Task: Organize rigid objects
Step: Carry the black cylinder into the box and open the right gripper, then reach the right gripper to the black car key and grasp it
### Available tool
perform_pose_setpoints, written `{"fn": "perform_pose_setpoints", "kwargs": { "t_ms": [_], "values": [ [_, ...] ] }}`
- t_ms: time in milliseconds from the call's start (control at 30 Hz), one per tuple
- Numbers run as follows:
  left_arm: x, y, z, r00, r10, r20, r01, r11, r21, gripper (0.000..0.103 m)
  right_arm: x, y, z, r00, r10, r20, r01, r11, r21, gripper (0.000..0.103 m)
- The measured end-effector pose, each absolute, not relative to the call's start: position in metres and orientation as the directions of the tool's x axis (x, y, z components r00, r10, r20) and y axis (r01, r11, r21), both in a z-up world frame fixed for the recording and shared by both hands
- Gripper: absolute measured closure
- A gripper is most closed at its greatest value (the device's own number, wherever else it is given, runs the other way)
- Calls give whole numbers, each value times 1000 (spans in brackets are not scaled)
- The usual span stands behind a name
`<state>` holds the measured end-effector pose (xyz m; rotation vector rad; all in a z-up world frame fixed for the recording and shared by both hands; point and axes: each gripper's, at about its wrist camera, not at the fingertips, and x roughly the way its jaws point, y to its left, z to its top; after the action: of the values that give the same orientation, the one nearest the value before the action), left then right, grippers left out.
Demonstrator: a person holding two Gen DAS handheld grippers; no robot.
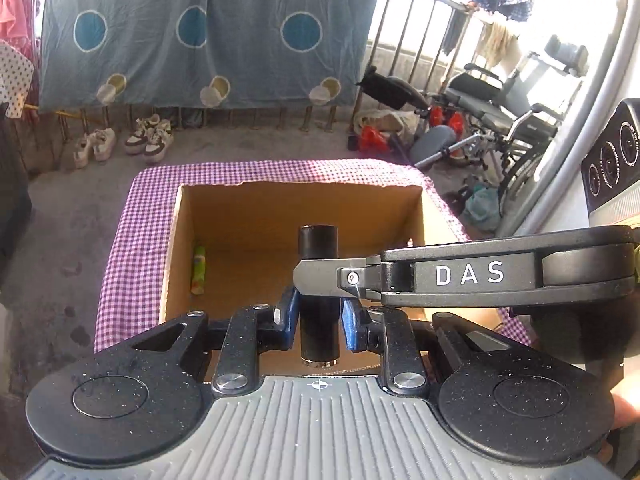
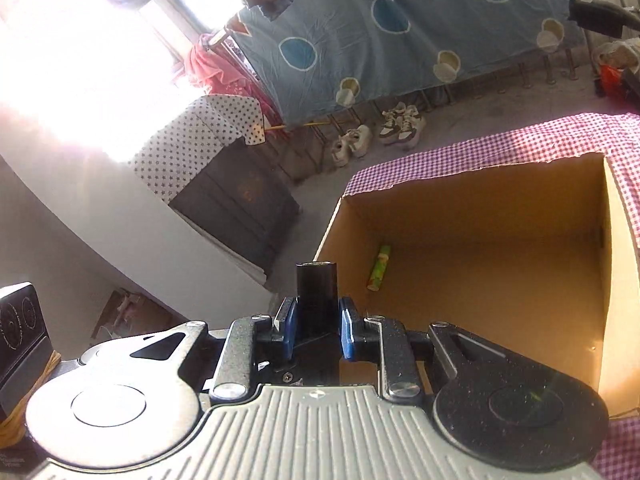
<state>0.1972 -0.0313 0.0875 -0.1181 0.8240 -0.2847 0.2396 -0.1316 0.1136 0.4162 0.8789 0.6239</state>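
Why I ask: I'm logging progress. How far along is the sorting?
Done: one green tube lies inside the cardboard box. In hand: a black cylinder sits between the pads of both the left gripper and the right gripper, by the box's near edge. Left: getting it into the box.

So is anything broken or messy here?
The cardboard box has a ragged, torn top edge along its far wall. Inside, one green tube lies on its side by the left wall. Nothing looks spilled.
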Motion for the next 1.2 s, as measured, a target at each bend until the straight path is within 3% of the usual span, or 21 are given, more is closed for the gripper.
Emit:
{"fn": "perform_pose_setpoints", "kwargs": {
  "t_ms": [133, 300, 533, 867, 1033, 1100, 1200],
  "values": [
    [241, -10, 51, 517, -295, -804, 124, 955, -270, 82, 303, -116, 70, 327, 670, -666, -233, 740, 631, 78],
    [265, -8, 23, 453, -219, -864, 73, 975, -209, 82, 353, -99, 23, 181, 680, -711, -142, 733, 665, 78],
    [269, -4, 22, 443, -170, -880, 73, 985, -154, 75, 387, -82, -8, 90, 656, -750, -81, 755, 651, 76],
    [218, -5, 73, 580, -183, -794, 120, 983, -140, 46, 359, -117, 25, 173, 713, -680, -102, 699, 708, 76],
    [168, 1, 103, 669, -232, -706, 186, 972, -143, 24, 301, -166, 75, 270, 746, -609, -163, 659, 735, 76],
    [146, 5, 113, 697, -266, -666, 222, 963, -152, 7, 271, -188, 90, 303, 762, -572, -188, 636, 748, 75],
    [118, 9, 119, 721, -322, -614, 273, 946, -176, 1, 223, -222, 105, 365, 769, -525, -208, 617, 759, 68]
  ]
}}
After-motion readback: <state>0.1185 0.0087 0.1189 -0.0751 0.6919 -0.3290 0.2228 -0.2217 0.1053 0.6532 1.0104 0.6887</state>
